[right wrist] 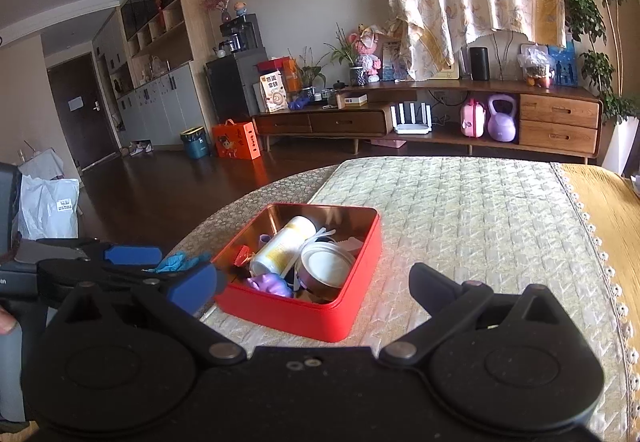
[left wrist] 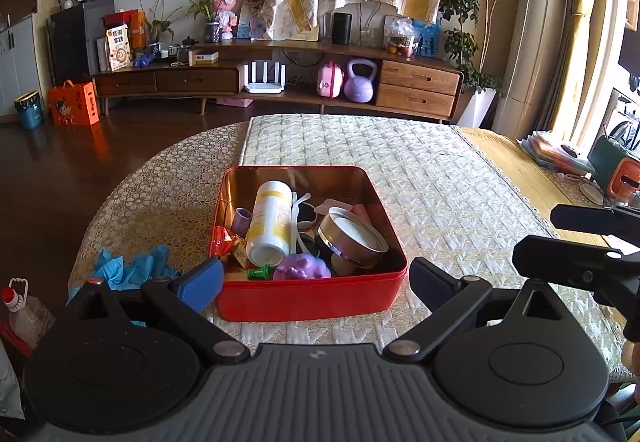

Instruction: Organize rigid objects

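- The red tin [left wrist: 312,294] is seen on the quilted cloth of the desk [left wrist: 460,178], straight ahead of the left gripper [left wrist: 316,282] and just beyond its fingers [left wrist: 202,280]; its near wall sits between the two pads without being touched.
- From the right gripper [right wrist: 316,288] the tin [right wrist: 296,310] lies ahead and slightly to the left, its near corner turned toward the camera.
- The left hand is judged the nearer and better squared to the tin; the right gripper comes at it on a diagonal.
- Inside the tin a white bottle [left wrist: 270,226] is laid down, long axis running away from the left gripper, base toward it. Beside it to the right a round metal tin [left wrist: 354,238] is tilted; a purple toy [left wrist: 302,268] and a small green piece [left wrist: 260,274] are lodged against the near wall.
- Blue gloves [left wrist: 128,262] are left on the desk outside the tin, to its left, near the left pad.
- Left fingers: spread wide, released, nothing held, nothing pressed.
- Right fingers [right wrist: 192,288]: likewise spread wide and empty; the tin is clear of both pads.
- Judgement: the rigid items appear gathered already; only the gloves remain outside. Any further reach would be made forward and down into the tin, across its near wall.
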Demonstrator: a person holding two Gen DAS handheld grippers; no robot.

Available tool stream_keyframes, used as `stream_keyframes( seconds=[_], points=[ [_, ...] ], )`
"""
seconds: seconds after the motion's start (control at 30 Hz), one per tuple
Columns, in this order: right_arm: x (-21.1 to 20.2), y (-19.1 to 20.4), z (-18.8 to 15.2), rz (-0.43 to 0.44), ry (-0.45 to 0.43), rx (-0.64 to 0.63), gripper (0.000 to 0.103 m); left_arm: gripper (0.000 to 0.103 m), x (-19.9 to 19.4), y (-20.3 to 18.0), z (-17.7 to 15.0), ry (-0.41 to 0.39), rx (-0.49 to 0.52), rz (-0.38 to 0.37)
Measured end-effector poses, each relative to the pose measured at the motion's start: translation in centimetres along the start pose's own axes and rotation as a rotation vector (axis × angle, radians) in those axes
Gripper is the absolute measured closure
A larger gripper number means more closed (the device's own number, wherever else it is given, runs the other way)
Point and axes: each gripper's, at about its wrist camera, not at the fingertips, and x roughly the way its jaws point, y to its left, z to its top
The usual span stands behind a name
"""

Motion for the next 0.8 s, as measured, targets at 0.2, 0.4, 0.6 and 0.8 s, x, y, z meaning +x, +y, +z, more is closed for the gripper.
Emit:
stream_keyframes(
  seconds=[0.2,0.4,0.6,0.8],
  points=[
    [0.0,-0.4,-0.3,0.005,0.004,0.019,0.000,0.003,-0.5,-0.4,-0.1,-0.016,-0.003,0.019],
    [0.0,-0.5,-0.3,0.004,0.006,0.021,0.000,0.003,-0.6,-0.9,-0.1,-0.027,0.013,0.026],
    [0.1,-0.5,-0.7,0.005,0.010,0.024,0.000,0.003,-0.5,-1.1,-0.2,-0.026,0.019,0.026],
    [0.4,-0.8,-1.4,-0.005,0.013,0.027,0.000,0.003,-0.3,-1.2,-0.1,-0.017,0.015,0.024]
  ],
)
